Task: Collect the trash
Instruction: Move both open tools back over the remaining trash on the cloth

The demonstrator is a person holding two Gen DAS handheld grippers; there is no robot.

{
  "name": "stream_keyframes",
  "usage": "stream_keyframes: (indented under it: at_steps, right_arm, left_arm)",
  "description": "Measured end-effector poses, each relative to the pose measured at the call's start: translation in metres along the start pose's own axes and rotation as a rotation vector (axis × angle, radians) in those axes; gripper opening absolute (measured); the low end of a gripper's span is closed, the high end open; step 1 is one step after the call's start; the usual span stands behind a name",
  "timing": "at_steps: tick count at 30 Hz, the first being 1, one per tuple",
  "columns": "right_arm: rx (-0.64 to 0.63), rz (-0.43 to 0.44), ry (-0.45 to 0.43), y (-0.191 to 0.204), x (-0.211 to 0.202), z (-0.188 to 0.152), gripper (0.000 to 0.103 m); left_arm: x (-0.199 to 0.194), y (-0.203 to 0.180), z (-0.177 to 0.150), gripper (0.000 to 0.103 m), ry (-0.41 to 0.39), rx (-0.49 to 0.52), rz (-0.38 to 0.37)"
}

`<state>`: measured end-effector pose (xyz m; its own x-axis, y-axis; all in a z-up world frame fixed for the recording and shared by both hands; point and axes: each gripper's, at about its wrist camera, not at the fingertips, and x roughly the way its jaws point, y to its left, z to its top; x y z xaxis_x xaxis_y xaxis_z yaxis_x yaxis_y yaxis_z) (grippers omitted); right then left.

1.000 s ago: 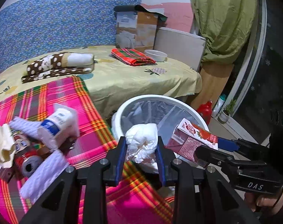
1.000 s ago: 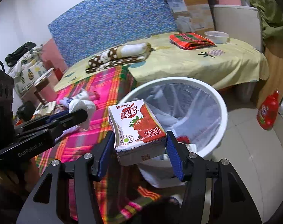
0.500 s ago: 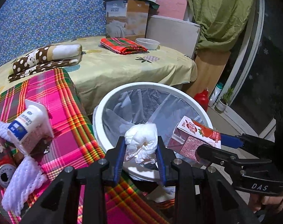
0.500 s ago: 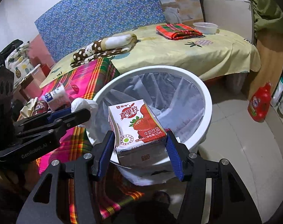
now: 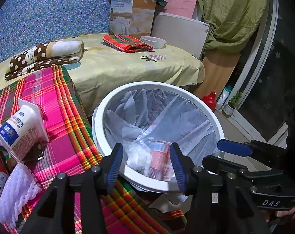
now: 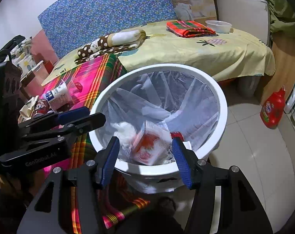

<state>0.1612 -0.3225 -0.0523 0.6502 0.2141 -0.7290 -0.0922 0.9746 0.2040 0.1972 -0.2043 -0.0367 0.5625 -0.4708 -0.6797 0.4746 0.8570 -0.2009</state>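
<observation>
Trash bin (image 6: 223, 105) holds carton (image 6: 149, 148), blurred; left tool (image 5: 145, 161), right tool (image 6: 145, 156) both spread, empty.

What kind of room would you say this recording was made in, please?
Most likely a lived-in bedroom at home. A bed under a yellow printed sheet carries a folded polka-dot blanket; beside it stands a lined white trash bin, with a red detergent bottle on the tiled floor.

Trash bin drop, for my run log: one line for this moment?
left tool open | right tool open | carton, tissue in bin
</observation>
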Motion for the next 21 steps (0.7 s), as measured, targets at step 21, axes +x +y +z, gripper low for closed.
stream_keyframes:
  at_steps: [21]
  right_arm:
    - [-0.042, 0.098, -0.092, 0.040, -0.026, -0.003, 0.058]
  left_arm:
    - [-0.071, 0.020, -0.026, 0.052, -0.078, -0.057, 0.078]
